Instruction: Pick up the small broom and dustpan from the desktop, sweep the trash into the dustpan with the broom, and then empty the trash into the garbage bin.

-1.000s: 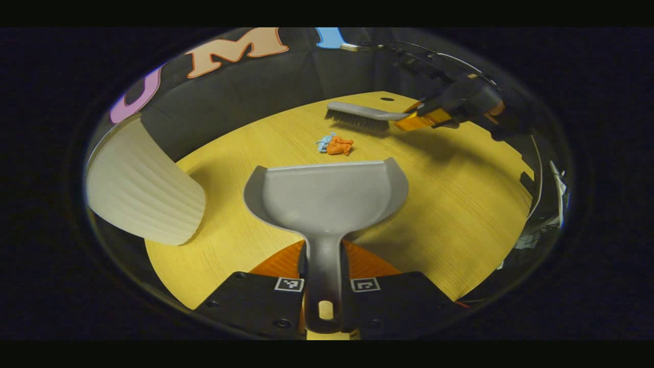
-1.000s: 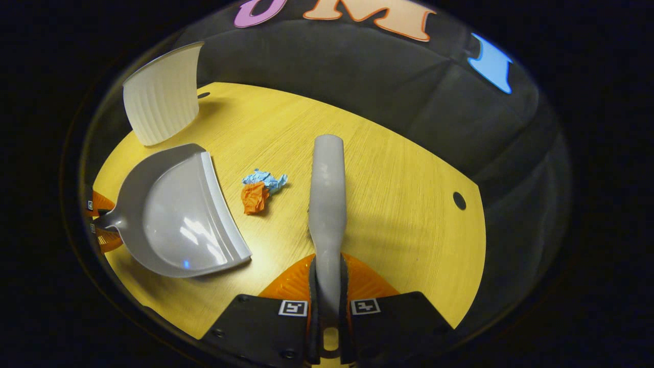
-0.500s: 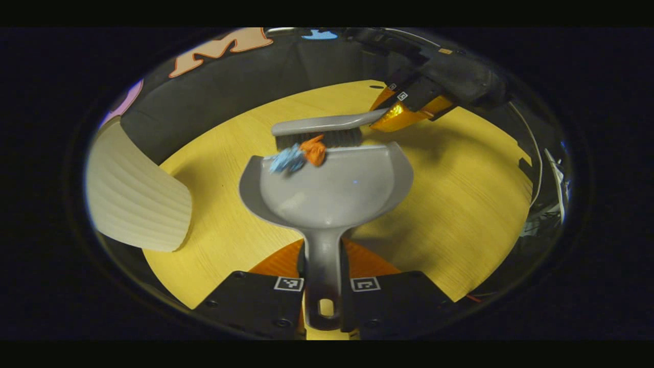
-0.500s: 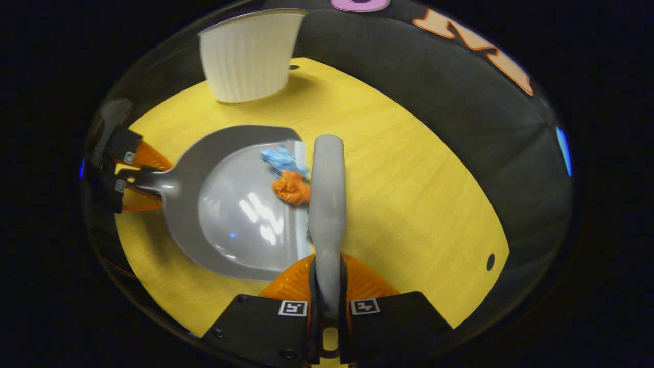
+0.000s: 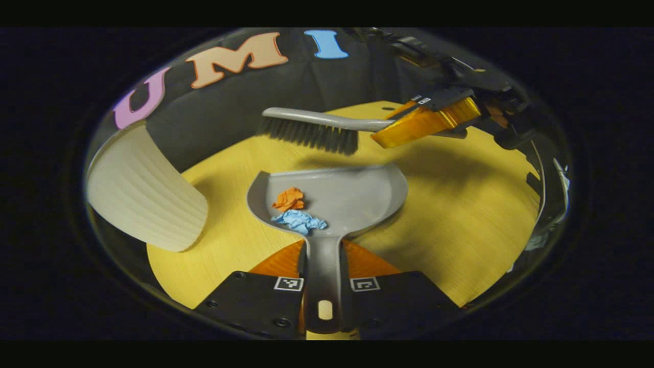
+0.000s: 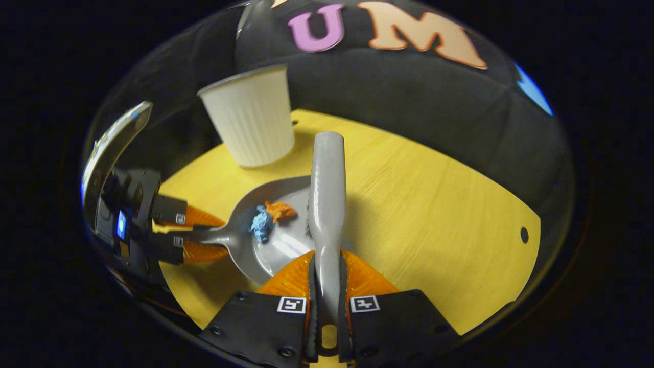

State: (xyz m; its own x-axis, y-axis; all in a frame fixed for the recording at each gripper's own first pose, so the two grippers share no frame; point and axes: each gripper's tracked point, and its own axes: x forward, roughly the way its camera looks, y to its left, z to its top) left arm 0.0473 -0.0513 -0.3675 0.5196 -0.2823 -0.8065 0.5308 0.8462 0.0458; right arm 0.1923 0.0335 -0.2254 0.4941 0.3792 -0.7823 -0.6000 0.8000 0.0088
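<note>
Grey plastic dustpan [image 5: 332,197] w/ orange paper wad [image 5: 288,199] & blue paper wad [image 5: 299,221] inside, handle clamped in left gripper [image 5: 323,266] over yellow wood desktop [image 5: 460,214]. Right gripper [image 6: 327,286] clamped on grey broom [image 5: 311,130], raised above pan. White ribbed bin [image 5: 143,194] beside.

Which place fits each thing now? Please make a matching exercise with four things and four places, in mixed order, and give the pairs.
Things:
1. broom
2. dustpan
3. orange paper ball
4. white bin

Places:
A. inside the dustpan
B. standing on the table
C. held in the right gripper
D. held in the left gripper

Pairs: 1-C, 2-D, 3-A, 4-B
</note>
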